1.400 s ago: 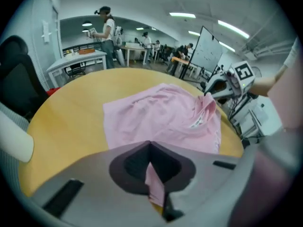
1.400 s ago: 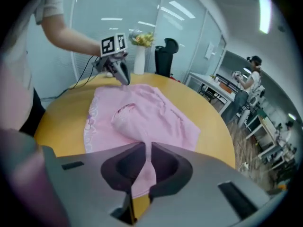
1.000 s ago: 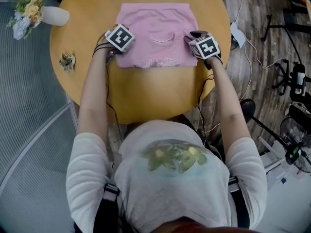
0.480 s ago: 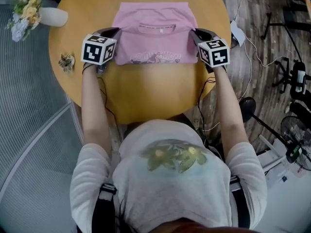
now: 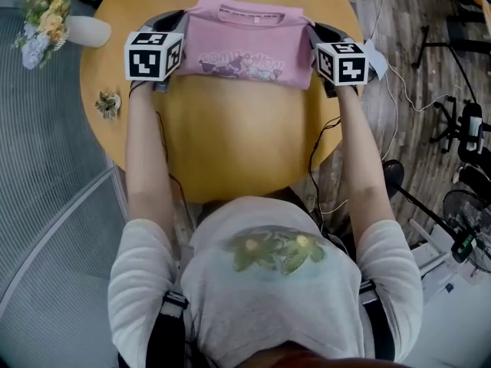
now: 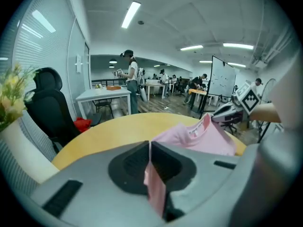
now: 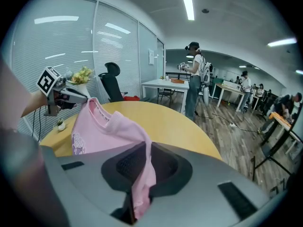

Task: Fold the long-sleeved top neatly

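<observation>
**Table edge, left:** white vase of flowers (image 5: 77, 27) and a small potted plant (image 5: 108, 102) stand on the round wooden table (image 5: 230, 144). Both are well apart from the garment, apparently ornaments kept outside the folding area.

**Left gripper** (image 5: 178, 21): jaws brought together on a thin fold of pink cloth at the garment's left edge.

**Long-sleeved top** (image 5: 245, 48): pink and partly folded, with the sleeves tucked out of sight. It hangs between the two grippers over the far half of the table. The collar edge points away from the person and the printed front faces up. The long axis runs left to right, from gripper to gripper. Holding both side edges probably keeps the panel taut and square for the next fold. Whether the near edge touches the table cannot be told.

**Right gripper** (image 5: 316, 31): its jaws have just been closing and now pinch a bunch of cloth at the right edge.

**Floor, right:** cables and stands (image 5: 453, 129), not involved in the task.
</observation>
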### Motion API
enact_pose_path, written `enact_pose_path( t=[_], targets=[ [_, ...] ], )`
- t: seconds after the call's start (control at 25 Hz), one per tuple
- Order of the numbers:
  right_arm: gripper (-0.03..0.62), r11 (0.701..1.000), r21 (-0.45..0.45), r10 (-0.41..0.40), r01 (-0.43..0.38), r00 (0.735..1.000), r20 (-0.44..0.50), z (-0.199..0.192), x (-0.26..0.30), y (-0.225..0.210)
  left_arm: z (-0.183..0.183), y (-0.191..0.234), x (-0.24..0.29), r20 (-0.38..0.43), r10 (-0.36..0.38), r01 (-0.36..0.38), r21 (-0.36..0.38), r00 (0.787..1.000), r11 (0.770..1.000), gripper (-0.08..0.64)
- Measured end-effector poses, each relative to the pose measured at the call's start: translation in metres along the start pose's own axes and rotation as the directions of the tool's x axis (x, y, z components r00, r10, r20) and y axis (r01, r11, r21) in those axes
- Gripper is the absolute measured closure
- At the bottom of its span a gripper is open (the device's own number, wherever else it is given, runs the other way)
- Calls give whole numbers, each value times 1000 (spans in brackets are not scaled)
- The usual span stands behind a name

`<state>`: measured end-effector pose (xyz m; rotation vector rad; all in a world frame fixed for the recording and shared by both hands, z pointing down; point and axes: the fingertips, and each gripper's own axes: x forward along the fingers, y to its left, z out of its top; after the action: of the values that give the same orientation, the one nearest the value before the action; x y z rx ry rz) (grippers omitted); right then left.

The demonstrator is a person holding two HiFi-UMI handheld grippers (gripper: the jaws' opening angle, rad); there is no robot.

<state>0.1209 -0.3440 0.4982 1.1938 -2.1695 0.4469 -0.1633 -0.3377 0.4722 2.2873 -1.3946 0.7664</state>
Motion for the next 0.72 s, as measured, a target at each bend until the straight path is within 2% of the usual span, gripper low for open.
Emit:
enact_pose_path(
  t=[0.12,0.2,0.32,0.48,0.6,0.72],
  targets=[
    [548,1000,6,-22,22,999,-42,4,28,-16,13,15,34,-27,73,-71,65,997,995,543],
    [548,999,24,-37,39,995,-93,-4,47,-27,12,19,58,-53,105,-100,83,993,991,542],
    [546,995,62,-65,77,982,-177,-26,70,-42,5,20,92,-75,126,-120,83,989,989,542],
    [546,989,90,-88,118,956,-279,-54,108,-63,-5,26,150,-134,152,-132,148,979,980,541],
    [545,988,96,-89,118,961,-263,-65,120,-60,-32,31,171,-204,163,-130,168,965,977,541],
    [546,988,143,-38,64,983,-178,-72,105,-42,-69,25,159,-247,143,-120,103,958,987,541]
  ],
)
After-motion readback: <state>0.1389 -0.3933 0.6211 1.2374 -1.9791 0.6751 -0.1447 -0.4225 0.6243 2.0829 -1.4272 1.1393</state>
